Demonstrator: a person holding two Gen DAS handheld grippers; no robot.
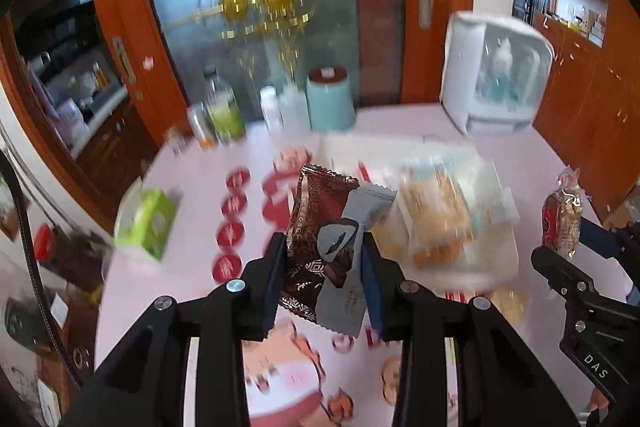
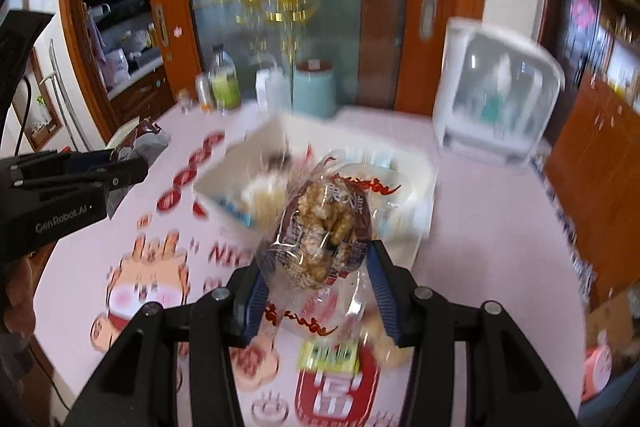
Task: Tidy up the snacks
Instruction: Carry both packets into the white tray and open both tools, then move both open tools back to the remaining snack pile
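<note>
Fingers (image 1: pixel 276 267) pinch brown snack packet (image 1: pixel 320 235).

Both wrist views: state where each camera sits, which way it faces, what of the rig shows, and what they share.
Left wrist: sits behind the left tongs, faces across the pink table toward the glass door; its tongs grip a brown snack packet; the right tongs show at right.
Right wrist: sits behind the right tongs, facing the same way; they grip a clear bag of puffed snacks; the left tongs show at left.
Shared: white snack box, teal canister, white appliance.
</note>
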